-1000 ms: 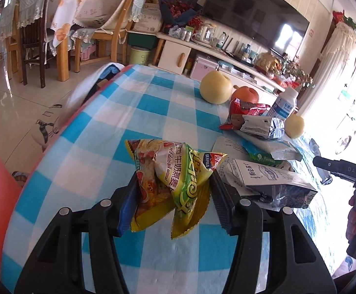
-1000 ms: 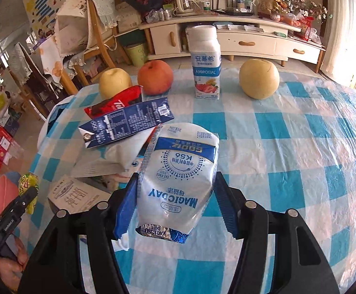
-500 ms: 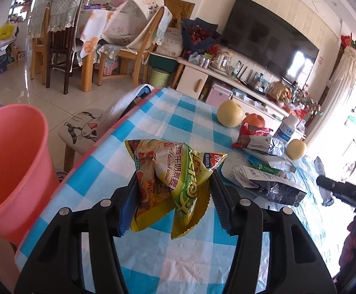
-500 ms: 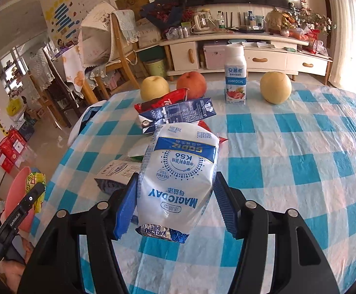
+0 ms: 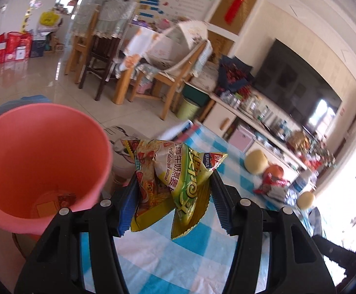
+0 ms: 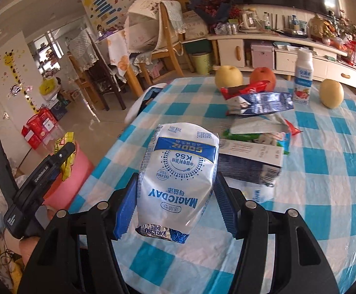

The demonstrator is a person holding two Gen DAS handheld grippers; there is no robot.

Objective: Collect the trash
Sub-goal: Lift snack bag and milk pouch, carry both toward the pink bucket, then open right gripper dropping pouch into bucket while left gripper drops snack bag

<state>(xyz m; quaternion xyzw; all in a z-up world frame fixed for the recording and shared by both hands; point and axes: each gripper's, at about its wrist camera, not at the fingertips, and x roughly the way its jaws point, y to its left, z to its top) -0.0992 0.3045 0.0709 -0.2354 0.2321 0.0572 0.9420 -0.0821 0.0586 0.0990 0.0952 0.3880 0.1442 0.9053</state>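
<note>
My left gripper [image 5: 171, 196] is shut on a crumpled yellow-green snack wrapper [image 5: 175, 171], held above the table's left edge, just right of a pink bin [image 5: 40, 161] on the floor. The right wrist view shows that gripper [image 6: 58, 164] beside the bin [image 6: 77, 169]. My right gripper [image 6: 175, 205] is shut on a white-and-blue milk pouch [image 6: 180, 171], held over the blue-checked table [image 6: 324, 196]. More trash lies ahead: a flattened carton [image 6: 251, 161], silver and blue wrappers [image 6: 258, 103] and a red wrapper [image 6: 246, 89].
Two pears [image 6: 228, 76] [image 6: 331, 93], an apple [image 6: 263, 74] and a yoghurt bottle [image 6: 304, 80] stand at the table's far side. Wooden chairs [image 6: 168, 39] and a TV cabinet [image 6: 288, 56] lie beyond. Something small lies in the bin's bottom [image 5: 55, 202].
My left gripper has swung left and back with the snack wrapper, bringing the pink bin into full view. My right gripper has drawn back from the table's middle with the pouch.
</note>
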